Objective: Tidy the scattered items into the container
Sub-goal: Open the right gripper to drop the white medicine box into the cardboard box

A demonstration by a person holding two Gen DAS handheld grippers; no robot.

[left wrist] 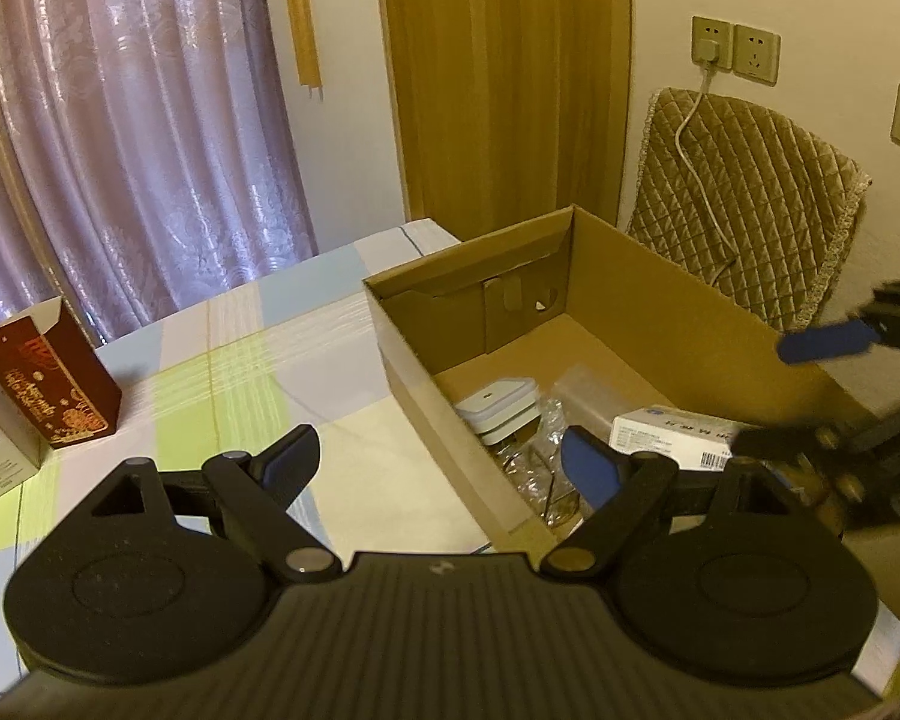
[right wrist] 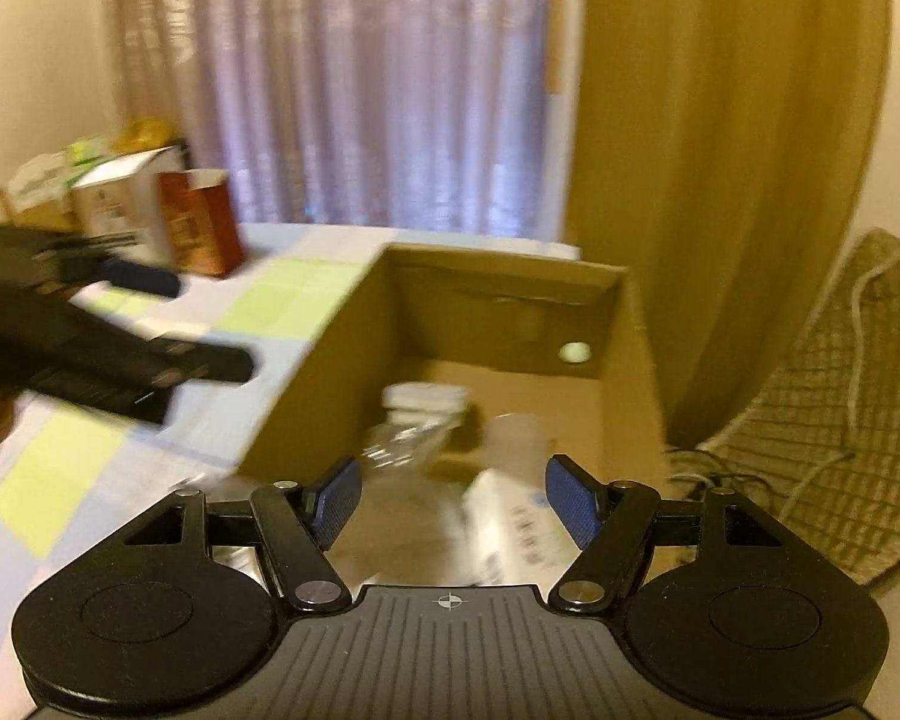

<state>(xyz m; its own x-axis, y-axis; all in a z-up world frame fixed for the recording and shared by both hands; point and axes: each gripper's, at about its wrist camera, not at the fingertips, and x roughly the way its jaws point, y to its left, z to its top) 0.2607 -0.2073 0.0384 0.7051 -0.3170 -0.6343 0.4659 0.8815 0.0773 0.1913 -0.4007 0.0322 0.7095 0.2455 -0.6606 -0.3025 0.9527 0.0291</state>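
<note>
Both cams ride low behind their own fingers, looking forward and slightly down. The left one sits close over the cardboard box's (left wrist: 576,324) near-left corner, facing the curtain (left wrist: 120,138). The right one hangs over the box's near end, blurry. Both share box, bench (left wrist: 234,378) and curtain.

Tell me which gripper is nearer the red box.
Left. The left gripper hangs beside the cardboard box's left wall, toward the red box; the right gripper is over the carton's far side.

container (left wrist: 660,276): matt brown cardboard | tablecloth (left wrist: 240,372): glossy (plastic-looking) | chair cover (left wrist: 768,198): quilted cloth
</note>
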